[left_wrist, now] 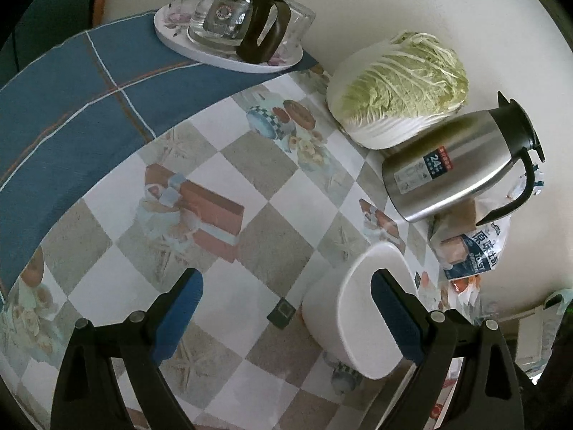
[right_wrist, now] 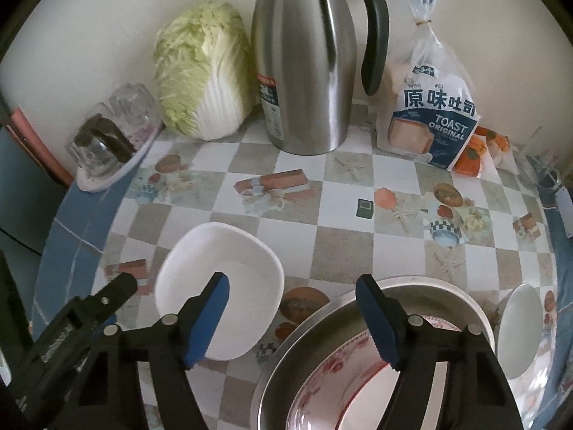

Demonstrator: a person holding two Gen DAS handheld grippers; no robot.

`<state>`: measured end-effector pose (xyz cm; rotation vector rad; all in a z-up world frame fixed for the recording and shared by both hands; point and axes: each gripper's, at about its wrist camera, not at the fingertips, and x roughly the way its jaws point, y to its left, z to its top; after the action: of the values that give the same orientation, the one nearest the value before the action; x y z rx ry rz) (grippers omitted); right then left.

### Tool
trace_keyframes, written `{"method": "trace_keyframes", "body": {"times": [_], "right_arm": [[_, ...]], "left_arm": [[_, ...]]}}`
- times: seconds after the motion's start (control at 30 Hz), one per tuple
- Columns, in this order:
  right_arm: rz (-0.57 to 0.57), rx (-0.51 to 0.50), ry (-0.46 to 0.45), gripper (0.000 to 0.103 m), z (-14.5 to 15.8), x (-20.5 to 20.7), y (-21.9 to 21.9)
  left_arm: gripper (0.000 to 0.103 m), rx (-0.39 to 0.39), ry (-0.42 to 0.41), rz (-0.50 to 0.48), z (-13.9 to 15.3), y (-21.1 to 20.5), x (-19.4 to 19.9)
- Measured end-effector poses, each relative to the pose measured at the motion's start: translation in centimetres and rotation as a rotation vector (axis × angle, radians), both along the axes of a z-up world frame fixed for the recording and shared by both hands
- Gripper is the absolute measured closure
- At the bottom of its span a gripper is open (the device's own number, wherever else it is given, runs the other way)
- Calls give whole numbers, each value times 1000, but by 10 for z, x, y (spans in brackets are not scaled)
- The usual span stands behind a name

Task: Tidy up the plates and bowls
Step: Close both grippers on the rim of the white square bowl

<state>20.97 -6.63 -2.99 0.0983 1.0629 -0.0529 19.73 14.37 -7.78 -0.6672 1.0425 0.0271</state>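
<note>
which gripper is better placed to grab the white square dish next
Left, probably. The left gripper is open with one finger already over the white square dish. The right gripper, also open, straddles the gap between that dish and the metal basin.

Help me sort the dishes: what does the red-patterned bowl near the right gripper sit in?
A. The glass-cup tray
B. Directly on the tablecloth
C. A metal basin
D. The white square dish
C: the red-patterned bowl lies nested inside the metal basin, whose grey rim curves around it.
</note>
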Motion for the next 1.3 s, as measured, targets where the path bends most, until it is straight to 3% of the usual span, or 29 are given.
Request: {"method": "trace_keyframes", "body": {"times": [0.27, 0.33, 0.47, 0.63, 0.73, 0.87, 0.97, 1.07, 1.3], "right_arm": [[-26, 20, 40, 48, -20, 10, 1], [-28, 25, 54, 57, -27, 12, 2], [-26, 33, 75, 70, -38, 15, 5], [-20, 34, 84, 90, -46, 17, 9], [-12, 29, 93, 91, -50, 18, 11], [-19, 23, 97, 91, -53, 20, 13], [-18, 19, 104, 91, -55, 21, 13], [-11, 7, 104, 91, -55, 20, 15], [1, 6, 98, 91, -52, 18, 18]], "left_arm": [[11, -35, 14, -54, -9, -12, 8], [25, -41, 21, -67, -12, -17, 10], [34, -29, 29, -97, -14, -25, 12], [60, -39, 39, -143, -17, -35, 16], [69, -47, 52, -168, -22, -43, 18], [71, -53, 72, -168, -27, -48, 17], [78, -56, 77, -155, -29, -45, 17], [79, -85, 73, -139, -32, -40, 16], [81, -41, 71, -159, -26, -42, 14]]}}
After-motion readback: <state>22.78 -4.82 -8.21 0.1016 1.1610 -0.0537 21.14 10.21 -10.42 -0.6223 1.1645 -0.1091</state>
